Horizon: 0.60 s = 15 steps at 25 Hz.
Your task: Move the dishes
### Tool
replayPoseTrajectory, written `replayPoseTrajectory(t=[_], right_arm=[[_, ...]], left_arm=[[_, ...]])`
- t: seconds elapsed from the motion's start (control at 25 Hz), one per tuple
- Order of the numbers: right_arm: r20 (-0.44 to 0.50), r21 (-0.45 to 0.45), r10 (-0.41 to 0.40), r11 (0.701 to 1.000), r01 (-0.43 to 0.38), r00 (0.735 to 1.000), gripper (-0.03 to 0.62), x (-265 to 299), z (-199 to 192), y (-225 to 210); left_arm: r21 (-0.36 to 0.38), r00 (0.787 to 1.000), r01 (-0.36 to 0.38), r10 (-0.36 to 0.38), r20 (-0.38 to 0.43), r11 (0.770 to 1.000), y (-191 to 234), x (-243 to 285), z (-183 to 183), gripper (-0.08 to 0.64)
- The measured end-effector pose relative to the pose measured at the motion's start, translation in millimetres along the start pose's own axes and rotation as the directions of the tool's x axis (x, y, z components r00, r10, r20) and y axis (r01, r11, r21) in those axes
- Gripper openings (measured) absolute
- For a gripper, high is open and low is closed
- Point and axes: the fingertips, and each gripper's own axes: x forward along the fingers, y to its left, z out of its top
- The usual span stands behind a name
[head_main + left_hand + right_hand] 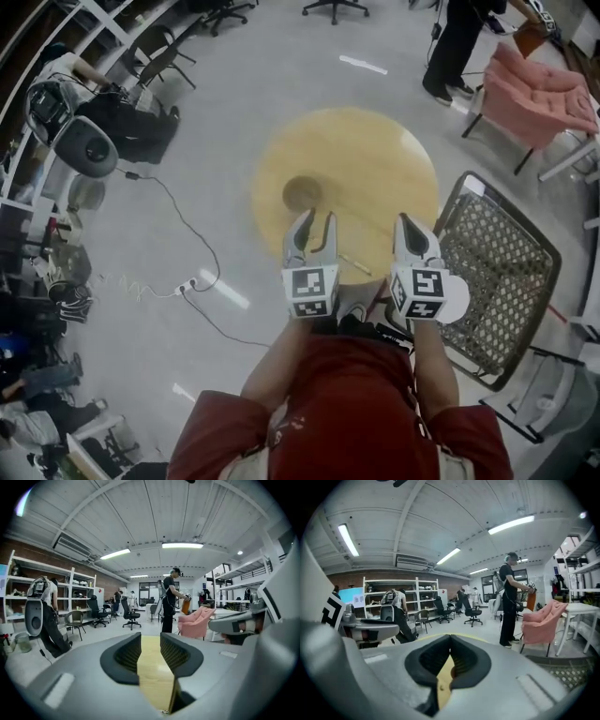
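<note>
A round wooden table (366, 159) stands in front of me. On its left part sits a small dark round dish (302, 193). My left gripper (316, 221) hovers over the table's near edge just below that dish, open, with nothing between its jaws; in the left gripper view only the tabletop (151, 667) shows through the gap of the left gripper (150, 644). My right gripper (406, 223) is over the near right edge, shut and empty, and its jaws meet in the right gripper view (450, 645). A thin stick (354, 265) lies between the two grippers.
A wicker chair (497, 267) stands close on the right of the table. A pink armchair (539, 94) and a standing person (455, 42) are beyond it. Cables (178, 211) trail on the floor at left, near shelves and office chairs. A white round shape (457, 298) shows beside the right cube.
</note>
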Motion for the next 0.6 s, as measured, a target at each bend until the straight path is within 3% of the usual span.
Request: replayPoseTrajectory(t=[0.32,0.6], right_arm=[[-0.014,-0.03,0.096,0.995,-0.096,0.995,0.003,25,4,50],[-0.042,-0.064,0.133,0.989,-0.135,0.99,0.003,42,-4,70]], left_arm=[[0.003,0.996,-0.057,0.056,0.076,0.998,46,-22,9,0.135],[0.027,0.986,-0.071,0.066,0.153,0.997,65,-27,18,0.118]])
